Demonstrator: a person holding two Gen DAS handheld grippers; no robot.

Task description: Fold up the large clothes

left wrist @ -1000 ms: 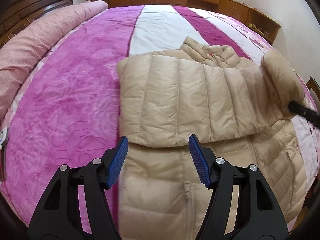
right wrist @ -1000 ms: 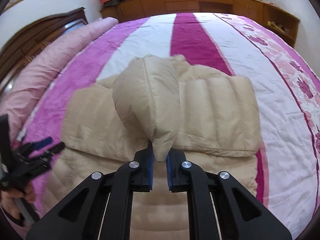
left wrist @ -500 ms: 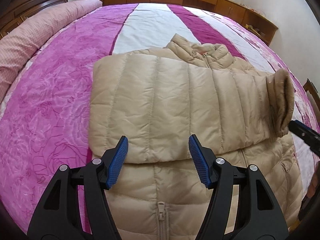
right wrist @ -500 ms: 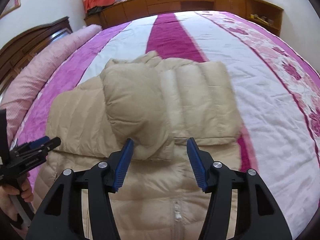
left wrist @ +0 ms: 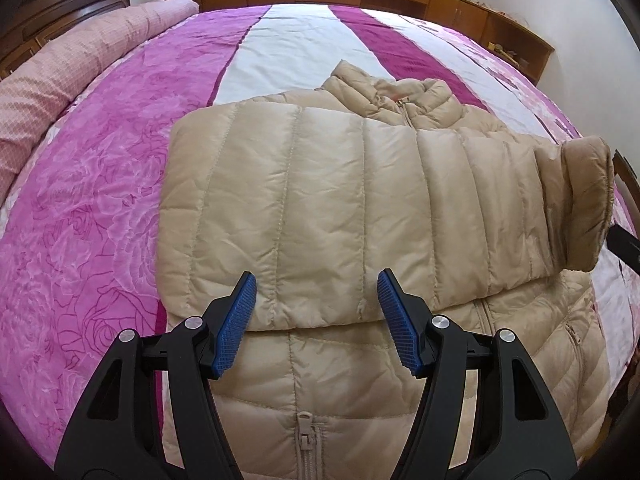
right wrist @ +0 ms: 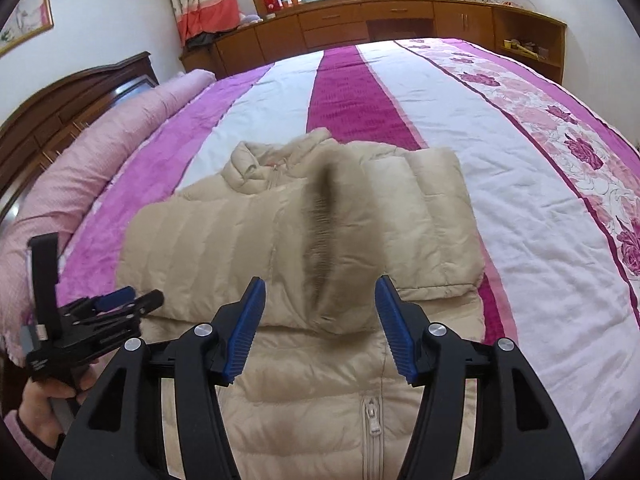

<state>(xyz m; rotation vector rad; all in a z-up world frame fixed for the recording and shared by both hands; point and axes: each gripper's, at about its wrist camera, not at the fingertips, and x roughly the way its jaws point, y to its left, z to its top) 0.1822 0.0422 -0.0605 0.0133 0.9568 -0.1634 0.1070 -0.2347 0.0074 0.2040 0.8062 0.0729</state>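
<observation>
A beige puffer jacket (left wrist: 320, 184) (right wrist: 208, 248) lies front up on the bed, zipper (left wrist: 306, 432) closed and collar (left wrist: 400, 96) at the far end. One sleeve is folded across the chest. The second sleeve's cuff (left wrist: 584, 204) lies over it on the right and shows blurred (right wrist: 340, 240) in the right wrist view. My left gripper (left wrist: 316, 276) (right wrist: 120, 300) hovers open over the folded sleeve's near edge. My right gripper (right wrist: 320, 280) is open just short of the cuff, and nothing is pinched between its pads. Only its black tip (left wrist: 624, 240) shows in the left wrist view.
The bed cover (left wrist: 80, 240) (right wrist: 520, 220) is striped pink, white and magenta. A rolled pink quilt (left wrist: 80, 64) (right wrist: 100, 160) lies along the dark headboard (right wrist: 60, 108) at left. Wooden cabinets (right wrist: 360, 20) line the far wall. A hand (right wrist: 44, 400) holds the left gripper.
My right gripper went from shut on the raised sleeve cuff to open, and the sleeve dropped across the jacket's chest. The left gripper came closer over the jacket, still open.
</observation>
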